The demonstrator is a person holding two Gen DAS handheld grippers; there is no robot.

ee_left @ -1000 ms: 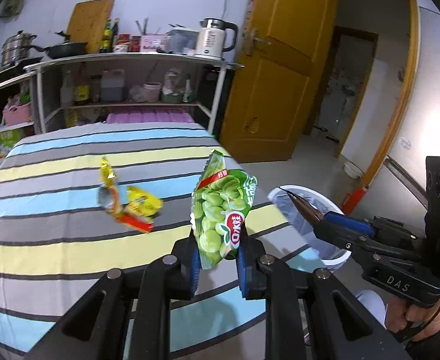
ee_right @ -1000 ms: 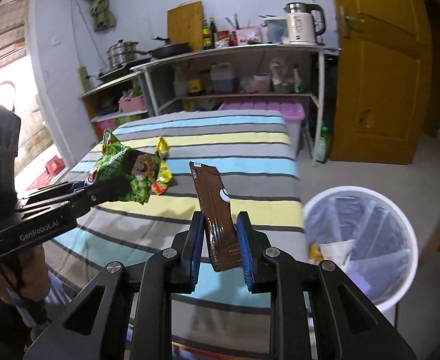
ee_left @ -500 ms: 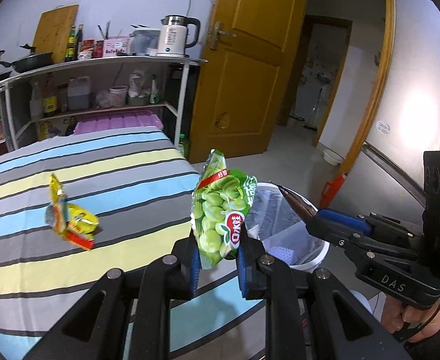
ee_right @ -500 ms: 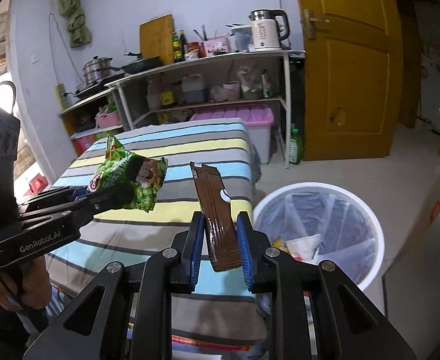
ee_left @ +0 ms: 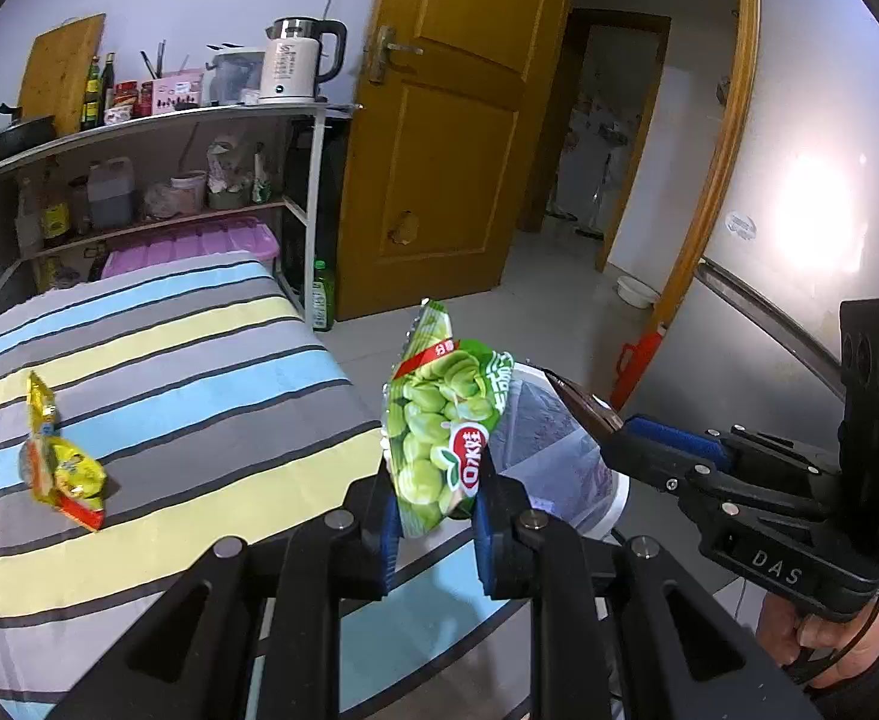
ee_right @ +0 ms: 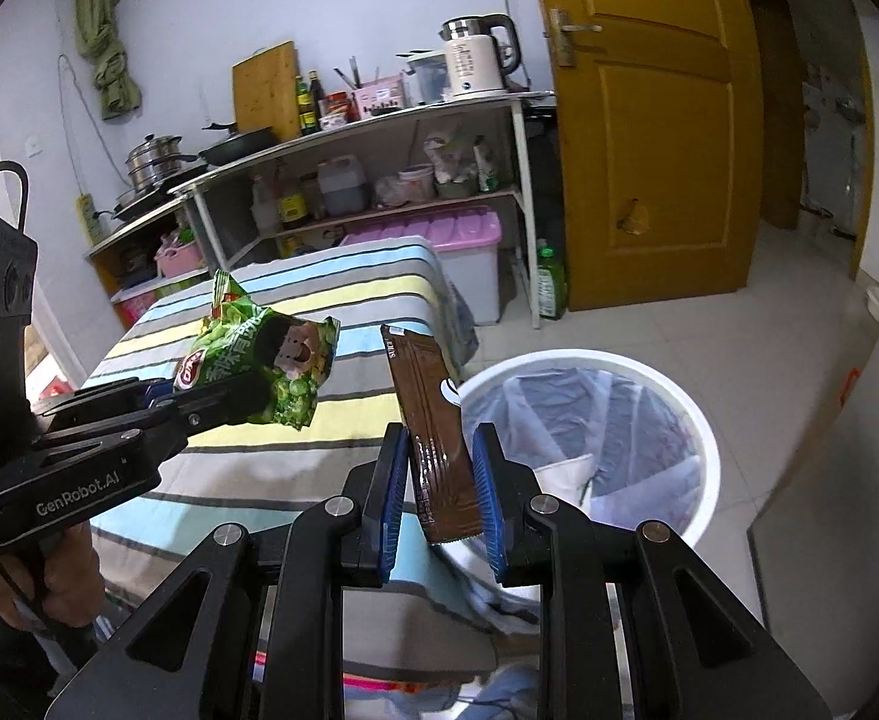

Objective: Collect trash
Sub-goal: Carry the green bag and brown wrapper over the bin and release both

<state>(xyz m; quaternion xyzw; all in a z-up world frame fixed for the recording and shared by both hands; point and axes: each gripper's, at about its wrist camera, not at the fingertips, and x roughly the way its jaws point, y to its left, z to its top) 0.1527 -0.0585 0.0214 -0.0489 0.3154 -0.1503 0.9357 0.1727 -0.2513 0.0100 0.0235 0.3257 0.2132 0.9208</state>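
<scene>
I carry both wrappers binward: left hand-held gripper (ee_left: 434, 519) pinching green bag (ee_left: 442, 426), right hand-held gripper (ee_right: 442, 495) pinching brown sachet (ee_right: 436, 429); next, centre over bin (ee_right: 688, 414) and release.

left tongs (ee_left: 433, 516) gripping green snack bag (ee_left: 439, 426)

I'm working in a lived-in home, a room that doubles as a kitchen: a metal shelf rack (ee_right: 373, 138) carries a kettle (ee_right: 478, 57), pans (ee_right: 238, 141) and sauce bottles (ee_right: 307, 102), beside a wooden door (ee_right: 649, 120) and what looks like a striped bed (ee_left: 139, 372).
</scene>
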